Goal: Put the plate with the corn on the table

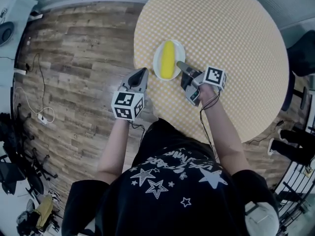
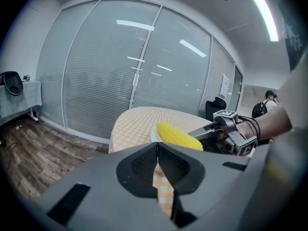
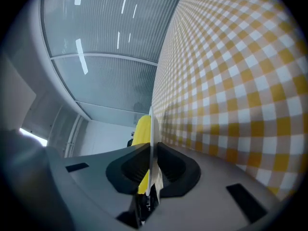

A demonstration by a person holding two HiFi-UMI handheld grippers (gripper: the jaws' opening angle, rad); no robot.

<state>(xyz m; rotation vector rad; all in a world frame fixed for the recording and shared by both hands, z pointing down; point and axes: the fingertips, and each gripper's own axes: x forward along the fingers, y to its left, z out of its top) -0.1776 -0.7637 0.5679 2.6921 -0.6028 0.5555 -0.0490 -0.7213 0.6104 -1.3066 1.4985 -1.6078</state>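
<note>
The right gripper (image 3: 151, 154) has its two black jaws pressed shut on the thin rim of the round white plate (image 3: 150, 125), which that gripper's view shows edge-on between the pads. On the plate lies one long yellow corn cob (image 1: 168, 59), smooth and bright, running almost the plate's whole length and leaving only narrow white crescents bare on either side. The plate sits low over the near-left part of the round table with the yellow-and-white checked cloth (image 1: 221, 33); whether it already touches the cloth I cannot tell, though a soft shadow lies close beneath it. The left gripper (image 1: 143, 73) has its jaws closed together with nothing between them. It is held just beside the plate, near the table's curved edge. The plate's left rim lies near that same edge. The rest of the checked cloth, to the right and on the far side, is bare. Left of the table spreads a grey-brown wooden plank floor (image 1: 83, 58), with thin cables (image 1: 39, 107) trailing well off to the side, and beyond the table stands a glass wall with closed blinds (image 2: 120, 71).
</note>
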